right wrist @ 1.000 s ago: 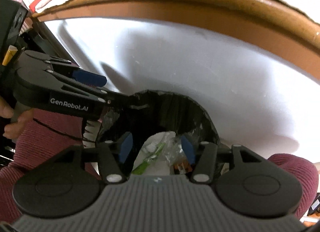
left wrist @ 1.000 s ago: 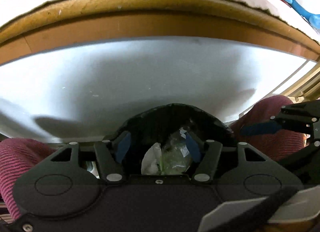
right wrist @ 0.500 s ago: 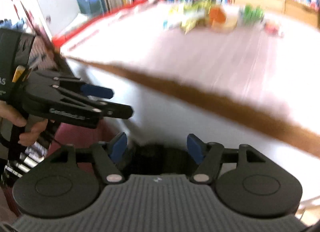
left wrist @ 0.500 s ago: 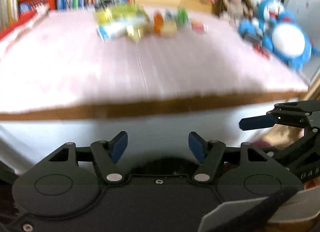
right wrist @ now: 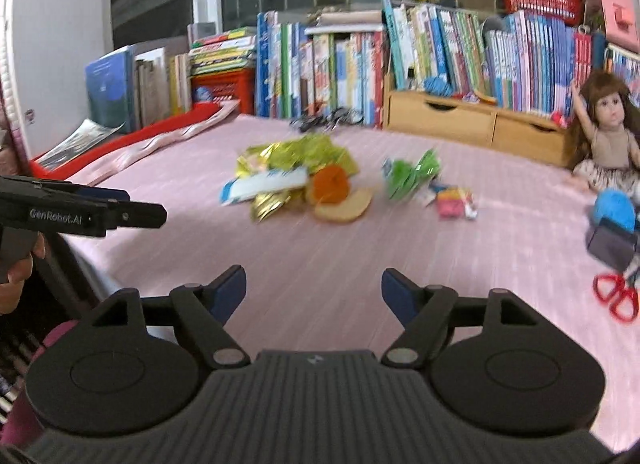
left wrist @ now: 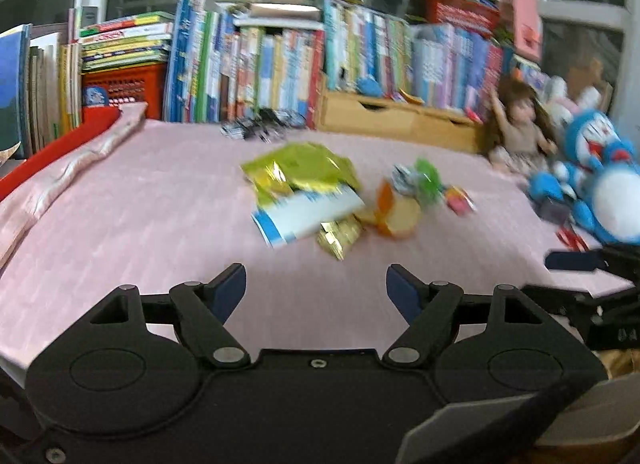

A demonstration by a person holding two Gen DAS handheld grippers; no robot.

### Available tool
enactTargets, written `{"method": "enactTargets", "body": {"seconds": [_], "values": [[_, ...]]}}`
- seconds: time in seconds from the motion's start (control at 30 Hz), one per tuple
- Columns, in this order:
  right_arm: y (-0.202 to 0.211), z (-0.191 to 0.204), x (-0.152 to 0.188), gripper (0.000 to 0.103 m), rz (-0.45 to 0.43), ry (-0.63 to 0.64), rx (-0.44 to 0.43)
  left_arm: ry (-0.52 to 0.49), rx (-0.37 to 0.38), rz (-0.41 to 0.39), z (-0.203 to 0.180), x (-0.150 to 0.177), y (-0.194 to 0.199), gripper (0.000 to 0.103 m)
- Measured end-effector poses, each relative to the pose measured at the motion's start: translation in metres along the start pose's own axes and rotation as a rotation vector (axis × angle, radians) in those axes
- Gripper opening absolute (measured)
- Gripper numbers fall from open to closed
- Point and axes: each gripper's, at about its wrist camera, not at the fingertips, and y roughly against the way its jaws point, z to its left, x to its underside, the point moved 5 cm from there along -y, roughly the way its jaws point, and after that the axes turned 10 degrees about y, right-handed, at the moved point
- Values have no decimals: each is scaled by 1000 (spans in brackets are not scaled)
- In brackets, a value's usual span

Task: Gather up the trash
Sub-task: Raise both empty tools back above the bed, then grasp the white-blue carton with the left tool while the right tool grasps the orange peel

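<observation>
Blurred heap of crumpled wrappers [left wrist: 304,192] and orange peel [right wrist: 330,184] mid-bedspread

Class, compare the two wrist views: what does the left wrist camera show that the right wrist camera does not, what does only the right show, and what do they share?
Only the left wrist view shows the blue-and-white plush toy whole.

Only the right wrist view shows the red scissors, a hand holding the left gripper and the doll's whole figure.

Both show the pink surface, the green snack bag among the scattered wrappers, the bookshelf, and open, empty fingers on the left gripper and right gripper.
</observation>
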Motion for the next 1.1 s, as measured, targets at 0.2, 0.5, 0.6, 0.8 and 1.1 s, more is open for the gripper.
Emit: {"method": "enactTargets", "body": {"seconds": [0.2,0.5,0.6,0.8,1.1], "values": [[-51,-14,-15,85,7,20,26,255,38,43,33,-30,-74,76],[-124,-20,-25,86,82,53,25,394,8,85,56,-42,-148,77],[-140,-23,-27,86,101,50,18,441,25,107,58,-40,-165,78],[-166,-22,-26,86,130,42,-3,457,85,109,49,-37,-173,65],[-165,-7,-24,67,111,86,-30,447,100,126,37,-29,-173,12]]}}
